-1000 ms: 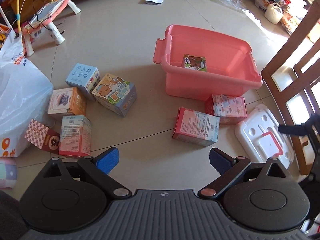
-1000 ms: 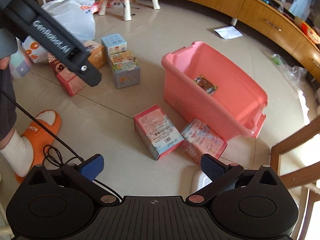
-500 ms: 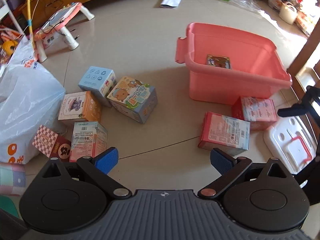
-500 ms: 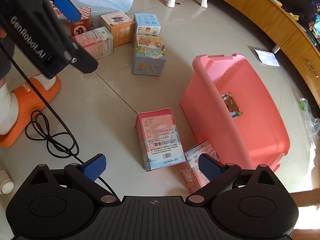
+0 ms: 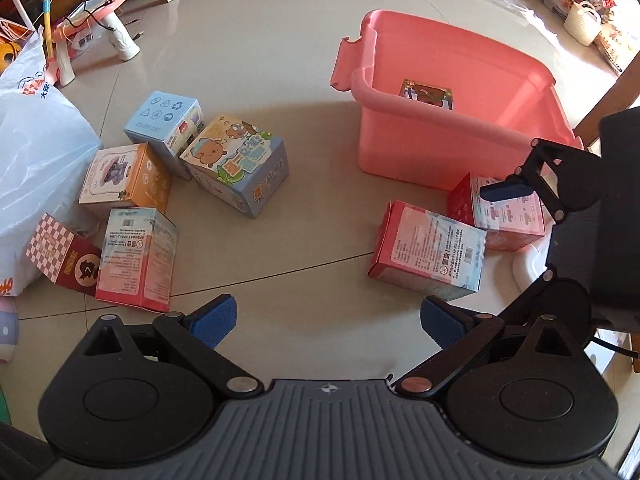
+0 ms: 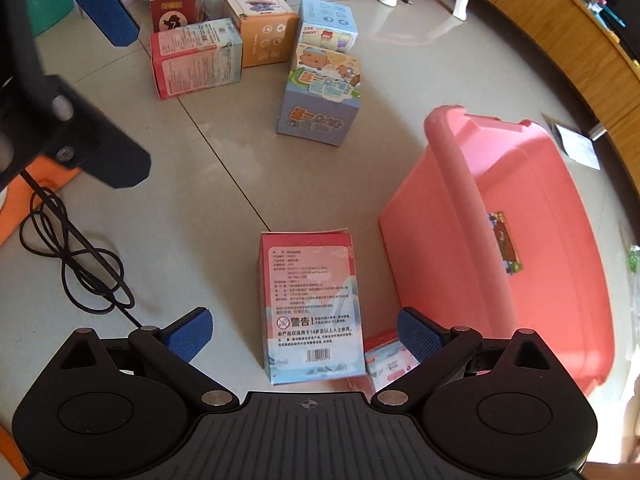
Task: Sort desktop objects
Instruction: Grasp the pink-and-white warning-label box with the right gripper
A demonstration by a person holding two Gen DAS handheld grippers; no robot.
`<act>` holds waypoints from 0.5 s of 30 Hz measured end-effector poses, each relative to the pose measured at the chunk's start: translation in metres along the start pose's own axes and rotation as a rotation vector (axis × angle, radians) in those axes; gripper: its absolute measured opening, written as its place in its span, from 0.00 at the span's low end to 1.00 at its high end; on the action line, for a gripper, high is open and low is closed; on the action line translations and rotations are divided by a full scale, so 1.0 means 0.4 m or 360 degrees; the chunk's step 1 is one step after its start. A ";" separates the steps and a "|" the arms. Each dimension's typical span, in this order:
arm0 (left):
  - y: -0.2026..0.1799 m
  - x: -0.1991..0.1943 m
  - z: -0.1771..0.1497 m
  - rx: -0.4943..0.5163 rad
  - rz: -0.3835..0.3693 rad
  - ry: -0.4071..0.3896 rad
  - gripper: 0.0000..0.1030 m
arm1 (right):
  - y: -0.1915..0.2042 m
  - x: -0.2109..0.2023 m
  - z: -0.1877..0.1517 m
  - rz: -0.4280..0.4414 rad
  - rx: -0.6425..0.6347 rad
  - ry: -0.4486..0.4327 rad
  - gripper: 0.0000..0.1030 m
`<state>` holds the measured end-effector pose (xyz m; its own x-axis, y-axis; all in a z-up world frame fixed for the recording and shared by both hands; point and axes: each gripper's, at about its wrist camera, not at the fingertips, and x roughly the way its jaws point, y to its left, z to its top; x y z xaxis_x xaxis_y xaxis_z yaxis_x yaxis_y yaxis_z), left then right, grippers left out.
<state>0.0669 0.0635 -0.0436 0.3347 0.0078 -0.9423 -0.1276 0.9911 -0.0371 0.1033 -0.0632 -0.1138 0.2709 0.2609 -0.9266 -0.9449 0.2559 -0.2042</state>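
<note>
Seen from the left wrist: left gripper (image 5: 326,322) at bottom centre, blue pads spread wide above bare tiled floor (image 5: 280,60), holding nothing. Upper right, pink storage bin (image 5: 460,136), with a single flat picture card (image 5: 427,94) lying inside. Just below the bin, two pink-and-blue boxes, the nearer one (image 5: 430,250) flat on its side, the second pink box (image 5: 506,216) touching it at right and partly covered by the right gripper (image 5: 516,240) entering from the right edge. At left, a loose cluster of five boxes: light blue box (image 5: 162,120), bear-print box (image 5: 236,164), orange box (image 5: 124,180), another pink-and-blue box (image 5: 136,258), red checkered box (image 5: 62,260), beside a white plastic bag (image 5: 36,160).

Seen from the right wrist: right gripper at bottom centre, fingers apart and empty, hovering over the nearer pink-and-blue box at lower centre. Bin at right, box cluster at top, black cable (image 6: 76,256) looped at left.
</note>
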 end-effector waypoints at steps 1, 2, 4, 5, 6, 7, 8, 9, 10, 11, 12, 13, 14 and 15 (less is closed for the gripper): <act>0.001 0.002 0.001 -0.0013 -0.0004 0.0001 0.98 | -0.003 0.012 0.001 0.0000 -0.0006 0.0004 0.95; 0.002 0.003 0.002 -0.0028 -0.0014 0.0002 0.98 | -0.009 0.024 0.004 0.0008 -0.0001 0.0004 0.93; 0.005 0.005 0.005 -0.0056 -0.0034 0.0004 0.98 | -0.022 0.048 0.011 0.0027 0.0017 0.0002 0.90; 0.004 0.006 0.007 -0.0050 -0.0035 0.0001 0.98 | -0.027 0.061 0.011 0.0034 0.0028 0.0004 0.87; 0.003 0.007 0.009 -0.0044 -0.0035 -0.0001 0.98 | -0.031 0.074 0.010 0.0046 0.0037 0.0014 0.84; 0.002 0.007 0.011 -0.0038 -0.0035 -0.0003 0.98 | -0.033 0.087 0.008 0.0065 0.0040 0.0025 0.83; 0.001 0.008 0.013 -0.0033 -0.0035 -0.0005 0.98 | -0.034 0.099 0.006 0.0077 0.0036 0.0034 0.80; 0.000 0.009 0.015 -0.0027 -0.0035 -0.0008 0.98 | -0.035 0.110 0.003 0.0077 0.0032 0.0042 0.77; -0.002 0.010 0.017 -0.0021 -0.0036 -0.0010 0.98 | -0.037 0.122 0.000 0.0075 0.0035 0.0049 0.76; -0.003 0.011 0.019 -0.0016 -0.0036 -0.0012 0.98 | -0.040 0.133 -0.003 0.0075 0.0046 0.0056 0.74; -0.004 0.012 0.021 -0.0010 -0.0036 -0.0014 0.98 | -0.044 0.143 -0.006 0.0077 0.0062 0.0068 0.73; -0.006 0.013 0.023 -0.0005 -0.0042 -0.0012 0.98 | -0.048 0.153 -0.008 0.0088 0.0079 0.0089 0.72; -0.008 0.014 0.024 0.0000 -0.0045 -0.0010 0.98 | -0.051 0.162 -0.010 0.0109 0.0094 0.0110 0.69; -0.009 0.014 0.025 0.0008 -0.0047 -0.0013 0.98 | -0.053 0.170 -0.012 0.0122 0.0107 0.0121 0.69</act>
<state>0.0785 0.0610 -0.0457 0.3456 -0.0203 -0.9382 -0.1131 0.9916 -0.0631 0.1410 -0.0551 -0.1741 0.1815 0.2114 -0.9604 -0.9472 0.3002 -0.1129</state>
